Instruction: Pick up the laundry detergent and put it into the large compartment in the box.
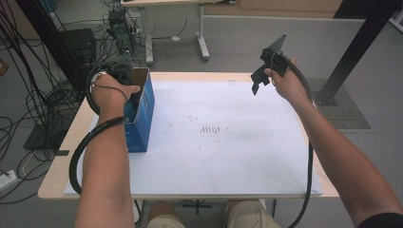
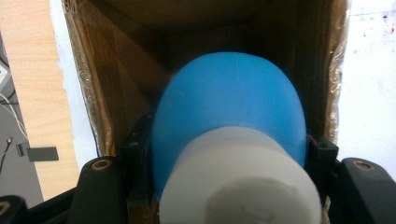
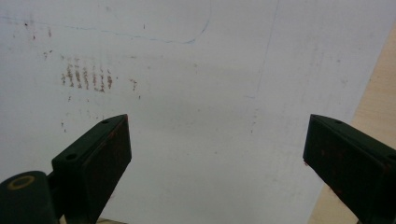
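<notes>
From the high view, your left gripper (image 1: pixel 124 71) is down in the mouth of the blue box (image 1: pixel 144 114) at the table's left edge, while your right gripper (image 1: pixel 265 71) is raised over the far right of the white sheet (image 1: pixel 223 137), well apart from the box.

In the left gripper view, your jaws are clamped on a blue bottle (image 2: pixel 229 121) with a white cap (image 2: pixel 240 182); the cap sits nearest you, the body runs forward between the fingers, and the box's brown walls (image 2: pixel 116 84) stand on both sides. You look to be either drawing it out or setting it in; I cannot tell which. Either way, move straight along the walls.

In the right gripper view, your jaws stand wide apart and empty over bare sheet (image 3: pixel 210 93), with brown smudges (image 3: pixel 86 77) beyond the left finger.
</notes>
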`<state>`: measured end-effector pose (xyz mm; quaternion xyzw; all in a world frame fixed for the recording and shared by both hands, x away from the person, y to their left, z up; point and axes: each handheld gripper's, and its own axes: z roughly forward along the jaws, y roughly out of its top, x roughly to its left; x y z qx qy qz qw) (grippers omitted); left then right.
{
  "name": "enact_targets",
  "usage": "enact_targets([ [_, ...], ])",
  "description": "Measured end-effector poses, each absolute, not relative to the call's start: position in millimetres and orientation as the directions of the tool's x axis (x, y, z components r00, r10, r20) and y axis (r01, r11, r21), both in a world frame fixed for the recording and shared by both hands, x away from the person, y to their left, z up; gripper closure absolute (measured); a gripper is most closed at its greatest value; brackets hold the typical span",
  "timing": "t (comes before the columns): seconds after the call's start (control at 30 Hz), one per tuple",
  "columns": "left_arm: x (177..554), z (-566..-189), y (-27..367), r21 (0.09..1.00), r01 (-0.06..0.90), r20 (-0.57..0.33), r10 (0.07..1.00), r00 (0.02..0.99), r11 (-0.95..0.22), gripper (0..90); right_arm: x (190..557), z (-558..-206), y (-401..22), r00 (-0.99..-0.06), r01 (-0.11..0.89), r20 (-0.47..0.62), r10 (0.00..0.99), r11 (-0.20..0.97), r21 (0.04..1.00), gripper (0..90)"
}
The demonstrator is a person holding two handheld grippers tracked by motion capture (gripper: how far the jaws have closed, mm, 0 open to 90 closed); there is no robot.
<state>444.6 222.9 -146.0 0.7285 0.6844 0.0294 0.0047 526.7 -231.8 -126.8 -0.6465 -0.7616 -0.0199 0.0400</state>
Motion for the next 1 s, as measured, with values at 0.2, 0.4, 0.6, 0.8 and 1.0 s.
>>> enact_targets([
  [0.2, 442.6, -156.4, 223.9, 0.043, 0.997, 0.037, 0.997, 0.065, -0.067, 37.6, 527.0, -128.3, -231.0, -0.161, 0.986, 0.085, 0.983, 0.164, -0.024, 7.6],
  [0.4, 442.2, -157.0, 223.5, 0.049, 0.996, 0.039, 0.997, 0.073, -0.075, 37.5, 527.3, -128.9, -229.8, -0.163, 0.986, 0.085, 0.983, 0.166, -0.025, 7.6],
  [0.6, 441.8, -157.9, 224.3, 0.057, 0.996, 0.036, 0.997, 0.069, -0.071, 37.4, 528.5, -130.2, -227.0, -0.166, 0.985, 0.081, 0.983, 0.169, -0.030, 7.6],
  [0.8, 442.4, -157.9, 224.0, 0.055, 0.996, 0.037, 0.997, 0.073, -0.075, 37.4, 528.5, -130.7, -226.3, -0.166, 0.985, 0.078, 0.983, 0.169, -0.032, 7.6],
  [1.0, 442.1, -158.2, 224.2, 0.058, 0.996, 0.036, 0.997, 0.071, -0.073, 37.4, 527.4, -129.6, -226.7, -0.164, 0.985, 0.078, 0.983, 0.167, -0.030, 7.6],
])
